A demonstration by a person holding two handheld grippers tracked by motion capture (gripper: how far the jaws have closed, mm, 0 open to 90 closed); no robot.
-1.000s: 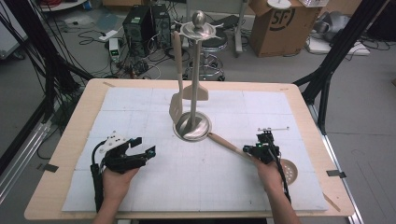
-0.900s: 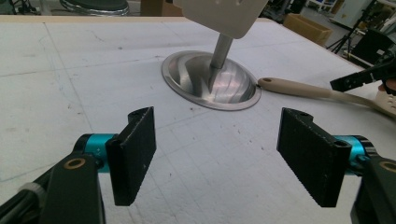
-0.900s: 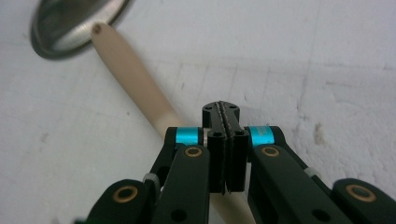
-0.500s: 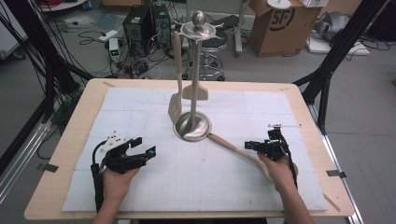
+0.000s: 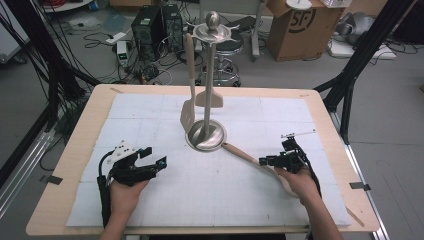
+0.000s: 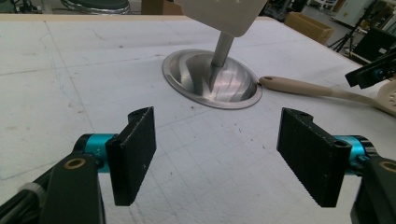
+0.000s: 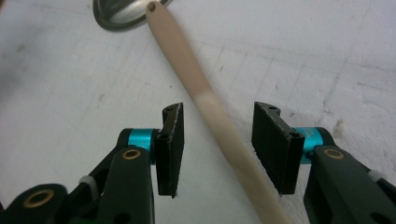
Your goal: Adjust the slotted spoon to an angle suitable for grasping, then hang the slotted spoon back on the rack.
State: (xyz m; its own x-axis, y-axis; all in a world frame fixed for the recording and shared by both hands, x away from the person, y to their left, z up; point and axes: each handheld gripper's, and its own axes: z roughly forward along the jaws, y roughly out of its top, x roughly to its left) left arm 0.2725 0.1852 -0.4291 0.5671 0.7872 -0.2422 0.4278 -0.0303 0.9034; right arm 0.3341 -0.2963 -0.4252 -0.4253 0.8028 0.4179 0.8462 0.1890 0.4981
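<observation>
A beige wooden utensil [image 5: 242,153] lies on the white mat, its handle tip touching the round base [image 5: 206,136] of a metal utensil stand [image 5: 210,75]. Two beige spatulas [image 5: 189,107] hang from the stand's top. My right gripper [image 5: 267,161] straddles the utensil's handle [image 7: 187,60]. Its jaws have just been opening, and there is a gap on each side of the handle, so the right gripper [image 7: 219,140] is open. My left gripper [image 5: 154,164] rests at the front left of the mat. In its own view the left gripper [image 6: 217,154] stands wide open with nothing between its jaws, facing the base [image 6: 212,81].
The mat covers most of the wooden table [image 5: 80,145]. The stand rises tall in the middle of the mat. Beyond the far edge the floor holds a computer tower [image 5: 150,25], cables, a stool and a cardboard box [image 5: 300,25].
The right gripper's jaws went from shut to apart around the utensil's handle, and that hand shifted slightly to the right. The left gripper stayed put.
</observation>
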